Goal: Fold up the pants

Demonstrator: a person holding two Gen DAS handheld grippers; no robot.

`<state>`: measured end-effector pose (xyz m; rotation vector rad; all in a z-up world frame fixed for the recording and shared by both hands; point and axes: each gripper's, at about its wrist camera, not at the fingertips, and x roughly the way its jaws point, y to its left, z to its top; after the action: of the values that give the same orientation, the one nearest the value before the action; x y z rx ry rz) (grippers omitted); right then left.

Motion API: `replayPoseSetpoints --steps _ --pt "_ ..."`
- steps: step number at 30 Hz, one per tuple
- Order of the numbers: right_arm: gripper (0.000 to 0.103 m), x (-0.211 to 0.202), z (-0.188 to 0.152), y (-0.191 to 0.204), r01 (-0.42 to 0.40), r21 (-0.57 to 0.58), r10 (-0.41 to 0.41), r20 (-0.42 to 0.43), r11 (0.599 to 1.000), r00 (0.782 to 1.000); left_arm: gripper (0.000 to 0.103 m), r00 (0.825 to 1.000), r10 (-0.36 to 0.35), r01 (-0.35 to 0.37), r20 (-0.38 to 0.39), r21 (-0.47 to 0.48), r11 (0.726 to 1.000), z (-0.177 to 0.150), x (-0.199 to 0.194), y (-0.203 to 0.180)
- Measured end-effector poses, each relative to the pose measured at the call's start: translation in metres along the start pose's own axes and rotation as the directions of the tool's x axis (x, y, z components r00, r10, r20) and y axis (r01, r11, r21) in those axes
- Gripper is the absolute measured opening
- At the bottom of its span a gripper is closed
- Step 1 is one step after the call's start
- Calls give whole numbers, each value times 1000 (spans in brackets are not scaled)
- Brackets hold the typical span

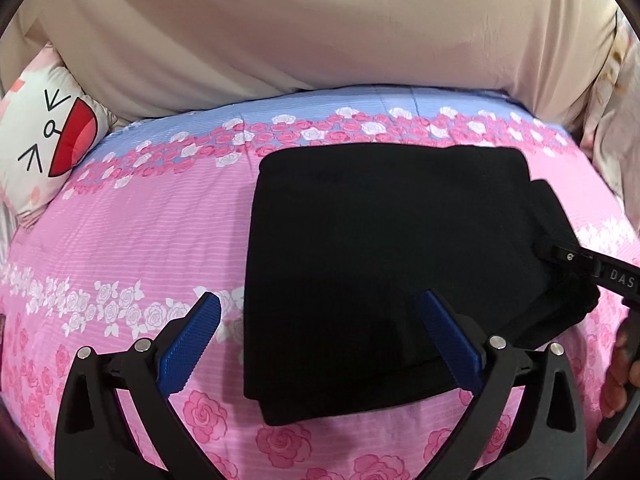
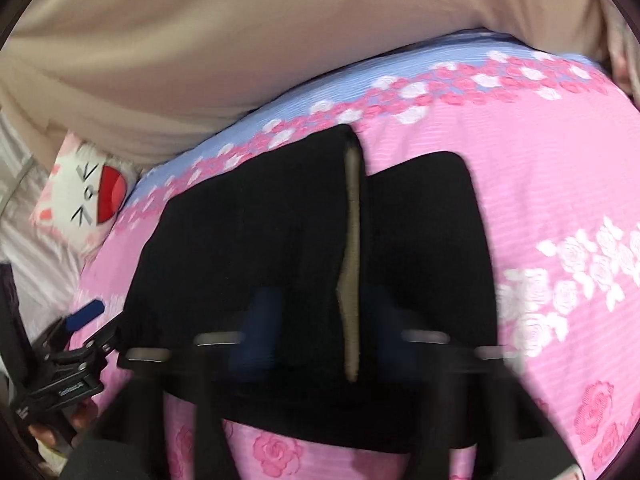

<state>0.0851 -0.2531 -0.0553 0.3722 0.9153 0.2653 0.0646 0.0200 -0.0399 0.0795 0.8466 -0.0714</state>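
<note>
Left wrist view: The black pants (image 1: 380, 272) are seen lying on the pink rose-print bedspread (image 1: 132, 240) as a compact, roughly rectangular stack of layers. The main folds are judged to be largely complete; only squaring of the right side, where a lower layer protrudes, appears to remain. The left gripper (image 1: 320, 320) is held with its blue-padded jaws wide apart, straddling the near left edge of the stack and clamped on nothing. The right gripper (image 1: 560, 254) enters from the right edge over the protruding layer; its fingertips are lost against the black cloth, so its state cannot be told here. A cartoon-face cushion (image 1: 52, 132) lies at far left.

Right wrist view: The frame is motion-blurred. The pants (image 2: 256, 248) fill the centre, with a pale strip of unclear nature running down the fold line. The right gripper (image 2: 320, 332) is smeared; whether its jaws are apart or pinching cloth cannot be determined.
</note>
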Motion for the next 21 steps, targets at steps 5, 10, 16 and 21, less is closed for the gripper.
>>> replayPoseSetpoints --steps 5,10,16,21 --pt "15 -42 -2 0 -58 -11 59 67 998 996 98 1000 28 -28 -12 12 1000 -1 4 -5" --pt "25 -15 -14 -43 -102 116 102 3 988 995 98 996 81 -80 -44 30 996 -10 26 -13" --pt "32 -77 -11 -49 -72 102 57 148 992 987 98 998 54 -55 21 26 998 -4 -9 -12" --pt "12 -61 22 9 -111 -80 119 116 991 986 98 997 80 -80 3 54 995 1 0 -27"
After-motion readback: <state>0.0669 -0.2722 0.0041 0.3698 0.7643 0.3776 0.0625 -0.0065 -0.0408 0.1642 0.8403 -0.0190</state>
